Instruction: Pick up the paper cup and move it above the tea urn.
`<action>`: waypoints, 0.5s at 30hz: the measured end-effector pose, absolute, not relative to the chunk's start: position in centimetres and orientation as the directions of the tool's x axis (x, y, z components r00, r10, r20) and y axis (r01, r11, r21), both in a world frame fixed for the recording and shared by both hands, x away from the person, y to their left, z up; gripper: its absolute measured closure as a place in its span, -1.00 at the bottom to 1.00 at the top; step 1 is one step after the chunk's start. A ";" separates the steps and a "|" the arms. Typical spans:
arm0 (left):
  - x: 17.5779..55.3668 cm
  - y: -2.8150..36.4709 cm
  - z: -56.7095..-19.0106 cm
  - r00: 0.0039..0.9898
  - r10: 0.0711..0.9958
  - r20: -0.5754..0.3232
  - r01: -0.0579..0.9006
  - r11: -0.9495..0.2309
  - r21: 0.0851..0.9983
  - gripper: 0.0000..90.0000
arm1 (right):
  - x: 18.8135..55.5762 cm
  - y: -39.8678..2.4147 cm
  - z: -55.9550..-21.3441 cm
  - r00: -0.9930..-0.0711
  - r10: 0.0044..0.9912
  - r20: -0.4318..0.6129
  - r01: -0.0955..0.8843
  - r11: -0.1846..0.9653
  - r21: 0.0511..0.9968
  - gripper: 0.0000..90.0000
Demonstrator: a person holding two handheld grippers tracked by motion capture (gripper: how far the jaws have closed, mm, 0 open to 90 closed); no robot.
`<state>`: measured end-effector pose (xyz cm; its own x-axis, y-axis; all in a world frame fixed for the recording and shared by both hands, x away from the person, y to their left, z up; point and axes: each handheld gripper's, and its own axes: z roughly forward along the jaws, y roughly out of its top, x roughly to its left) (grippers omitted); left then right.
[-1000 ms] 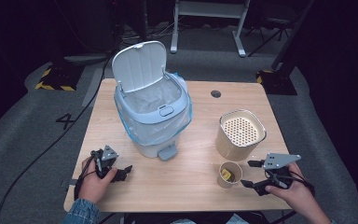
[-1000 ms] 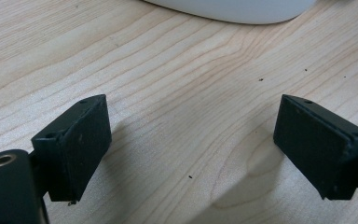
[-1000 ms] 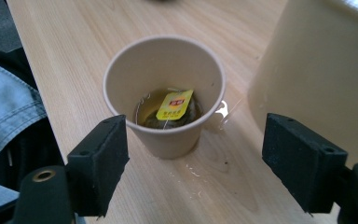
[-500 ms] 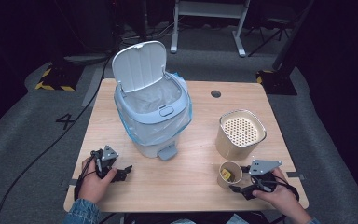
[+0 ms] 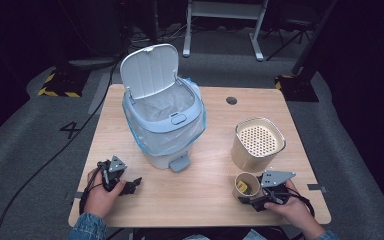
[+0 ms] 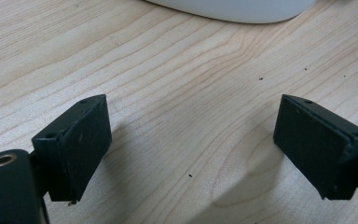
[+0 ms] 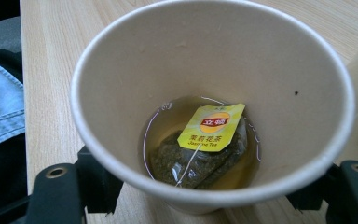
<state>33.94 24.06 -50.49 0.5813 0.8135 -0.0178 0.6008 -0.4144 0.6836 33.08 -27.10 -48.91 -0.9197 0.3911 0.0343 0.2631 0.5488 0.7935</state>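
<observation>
A paper cup [image 5: 247,184] stands near the table's front right edge. In the right gripper view the paper cup [image 7: 214,56] holds a little tea, a tea bag [image 7: 198,163] and its yellow tag [image 7: 210,127]. My right gripper [image 5: 243,198] has the cup between its jaws. The jaws have just been closing, and in the right gripper view they lie against the cup's two sides low down, under its rim [image 7: 205,198]. At the front left my left gripper [image 5: 131,185] rests low over the bare wood. Its jaws stand wide apart [image 6: 191,149] with nothing between them.
A light blue pedal bin [image 5: 165,120] with its lid up and a clear liner stands mid-table; its white base [image 6: 233,9] lies just beyond the left jaws. A beige canister with a perforated top [image 5: 258,142] stands right behind the cup. The table's front edge [image 5: 190,220] is close to both hands.
My right gripper has come down and moved left from beside the cup, so that its jaws now stand around the cup. The left hand has kept still.
</observation>
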 end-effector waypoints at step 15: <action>33.9 24.1 -50.5 0.581 0.814 -0.017 0.600 -0.414 0.685 -0.75 | 32.9 -28.3 -45.7 -0.910 0.415 0.030 0.250 0.487 0.837 -0.34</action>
<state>33.90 24.09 -50.50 0.5810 0.8137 -0.0173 0.5998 -0.4138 0.6848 32.93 -28.30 -45.74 -0.9095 0.4145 0.0305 0.2499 0.4868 0.8370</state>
